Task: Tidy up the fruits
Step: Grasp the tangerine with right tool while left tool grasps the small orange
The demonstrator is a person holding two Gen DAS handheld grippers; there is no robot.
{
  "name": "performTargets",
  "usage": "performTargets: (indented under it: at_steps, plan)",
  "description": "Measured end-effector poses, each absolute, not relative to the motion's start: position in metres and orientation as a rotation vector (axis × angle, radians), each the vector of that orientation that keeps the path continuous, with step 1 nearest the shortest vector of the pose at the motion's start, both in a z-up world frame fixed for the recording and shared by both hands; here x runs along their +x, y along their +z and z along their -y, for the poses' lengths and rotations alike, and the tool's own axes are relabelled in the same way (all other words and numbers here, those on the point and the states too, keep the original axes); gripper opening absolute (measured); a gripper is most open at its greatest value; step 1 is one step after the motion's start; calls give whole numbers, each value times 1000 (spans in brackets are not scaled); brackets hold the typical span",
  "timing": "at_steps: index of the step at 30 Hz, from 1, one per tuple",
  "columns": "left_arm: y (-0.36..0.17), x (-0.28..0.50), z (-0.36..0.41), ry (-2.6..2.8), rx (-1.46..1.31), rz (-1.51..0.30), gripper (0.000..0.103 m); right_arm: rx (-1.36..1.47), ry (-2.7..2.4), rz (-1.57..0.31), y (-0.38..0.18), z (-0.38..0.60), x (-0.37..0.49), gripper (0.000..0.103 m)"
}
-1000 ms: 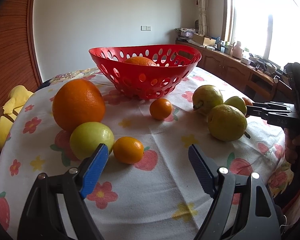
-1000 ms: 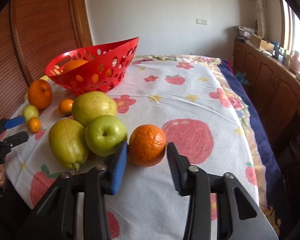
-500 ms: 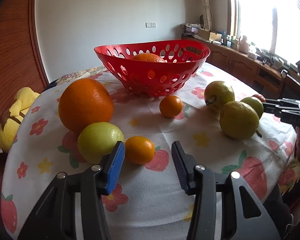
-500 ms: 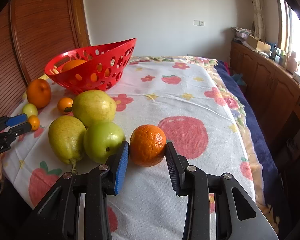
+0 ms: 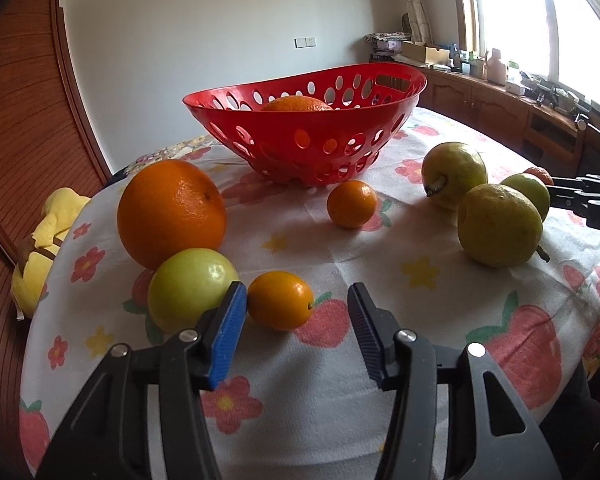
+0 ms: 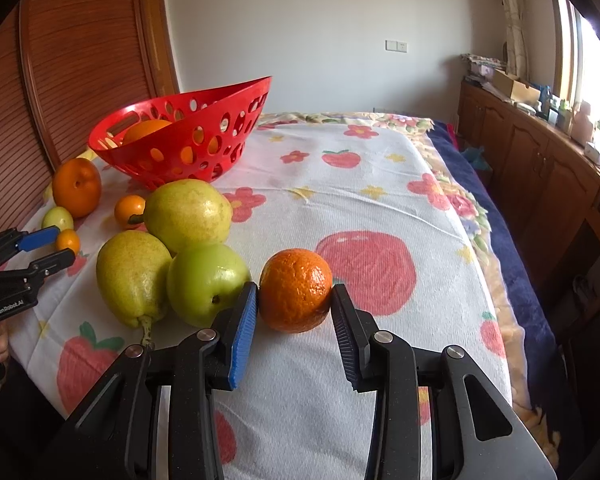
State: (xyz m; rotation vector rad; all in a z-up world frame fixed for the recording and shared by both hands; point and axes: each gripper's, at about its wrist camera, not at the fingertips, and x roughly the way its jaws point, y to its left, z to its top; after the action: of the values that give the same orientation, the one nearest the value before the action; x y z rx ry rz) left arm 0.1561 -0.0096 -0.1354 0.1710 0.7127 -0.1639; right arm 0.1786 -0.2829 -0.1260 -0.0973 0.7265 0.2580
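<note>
My left gripper [image 5: 295, 292] stands open low over the flowered cloth. A small orange [image 5: 280, 300] lies at its tips against the blue left pad, with a gap to the right pad. Beside that fruit sit a green apple [image 5: 192, 288] and a big orange [image 5: 171, 212]. My right gripper [image 6: 294, 292] is shut on a mandarin [image 6: 296, 280], both pads against its sides, and the fruit rests on the cloth. The red perforated basket [image 5: 212, 116] stands at the back with one orange [image 5: 296, 103] inside.
Two pears [image 6: 132, 272] [image 6: 186, 210] and a green apple [image 6: 206, 280] crowd the left side of the right gripper. Another small orange [image 5: 352, 204] lies before the basket. A yellow soft toy [image 5: 56, 236] hangs off the table's left edge. A wooden sideboard [image 6: 540, 168] runs along the right.
The left jaws have narrowed from wide apart to just around the small orange, and that gripper has edged closer to it. The right gripper stays clamped on the mandarin.
</note>
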Motion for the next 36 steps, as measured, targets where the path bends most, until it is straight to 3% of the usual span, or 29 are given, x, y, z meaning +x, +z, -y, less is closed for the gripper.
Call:
performTargets:
  at_steps: [2,16,23,26,28,36]
  plan:
    - [-137,159,4,-151,158,-730,33,-99,258,-727,-126,283,178,37]
    - [-133,145,-4,-288,49,-774,32,-96,260,-726,-126,282,178,37]
    - [-135,154,1,-280,46,-800,43,-97,259,-725,-126,282,178,37]
    - [-137,158,4,-287,49,-804,43,-97,259,-726,-126,283,178,37]
    - [-138,159,5,-300,41,-805,35,-98,259,-726,-126,282,178,37]
    - [-132,156,5,-307,39,-786,34,-96,250,-720,-125,283,177,37]
